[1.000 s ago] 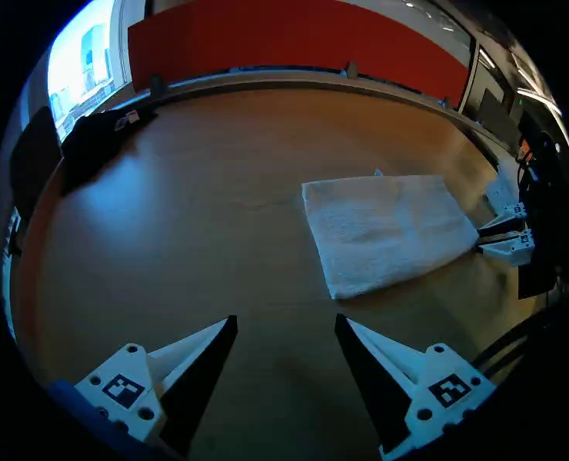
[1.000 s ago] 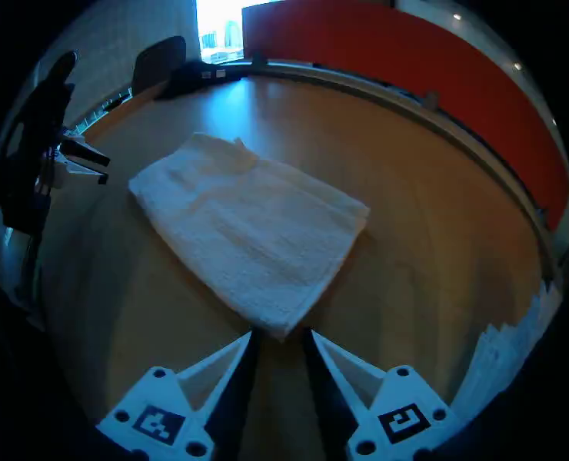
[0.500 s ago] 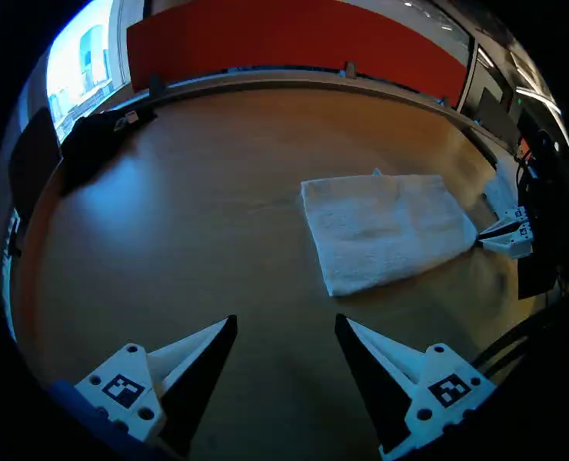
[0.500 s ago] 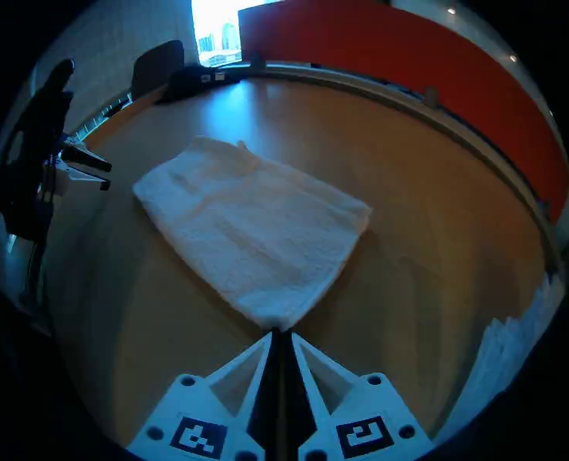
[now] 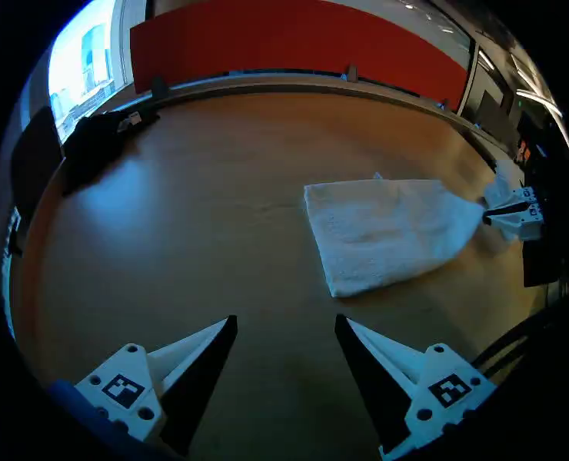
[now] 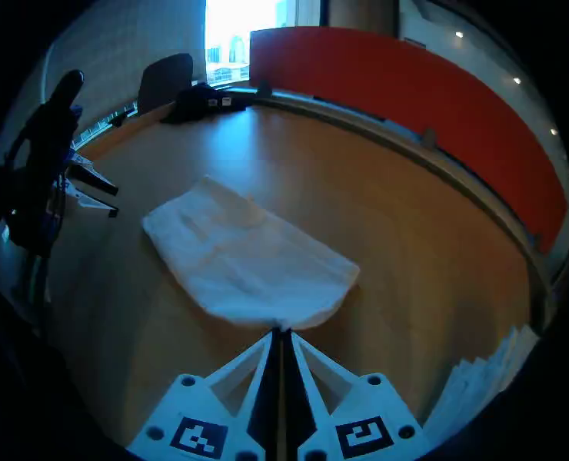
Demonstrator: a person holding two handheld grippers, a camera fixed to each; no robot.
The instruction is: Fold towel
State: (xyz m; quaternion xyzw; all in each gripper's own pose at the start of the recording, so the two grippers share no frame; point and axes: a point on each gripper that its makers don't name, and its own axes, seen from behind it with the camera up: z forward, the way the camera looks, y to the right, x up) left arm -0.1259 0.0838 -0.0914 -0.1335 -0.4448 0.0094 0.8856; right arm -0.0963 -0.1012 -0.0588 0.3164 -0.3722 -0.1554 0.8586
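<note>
Right gripper view: my right tongs (image 6: 282, 332) clamp one corner of the white terry towel (image 6: 246, 261), held up to fold over.
Towel: mid wooden table (image 6: 407, 230), far end resting flat.
Left tongs (image 5: 284, 319): spread wide, empty, hovering clear.

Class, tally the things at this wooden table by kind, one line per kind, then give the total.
Grippers: 2 (left gripper, right gripper)
White towel: 1
Stack of white cloths: 1
Black bag: 1
Chair: 1
Red partition: 1
Total: 7
</note>
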